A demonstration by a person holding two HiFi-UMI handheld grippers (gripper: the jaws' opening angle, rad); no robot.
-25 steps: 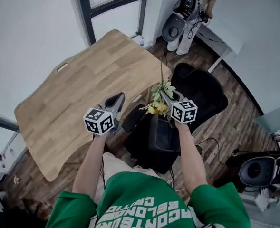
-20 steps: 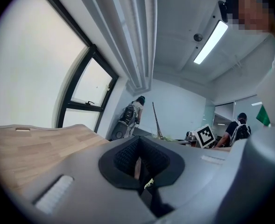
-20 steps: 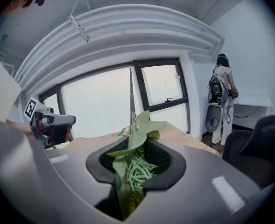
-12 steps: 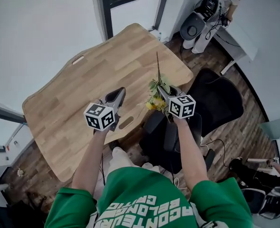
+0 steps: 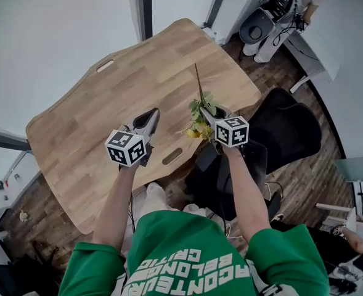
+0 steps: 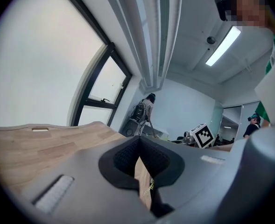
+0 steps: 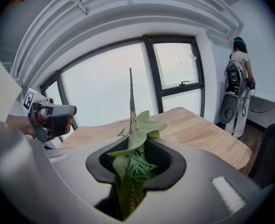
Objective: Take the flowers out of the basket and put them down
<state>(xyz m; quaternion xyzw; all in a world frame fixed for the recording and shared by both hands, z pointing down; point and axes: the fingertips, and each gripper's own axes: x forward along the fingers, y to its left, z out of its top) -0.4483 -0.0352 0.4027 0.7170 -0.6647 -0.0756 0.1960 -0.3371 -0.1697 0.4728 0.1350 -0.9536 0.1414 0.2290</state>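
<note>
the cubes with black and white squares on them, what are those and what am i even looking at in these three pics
There is no robot arm here: a person in a green shirt holds a gripper in each hand. The patterned cubes are parts of those grippers. The head view comes from a camera on the person's head, looking steeply down. The two gripper views come from cameras that ride on each gripper and look along its tongs. Below is a wooden table. The right gripper has its tongs shut on a sprig of flowers, green leaves and yellow blooms, held in the air. The left gripper has its tongs together with nothing in them.
</note>
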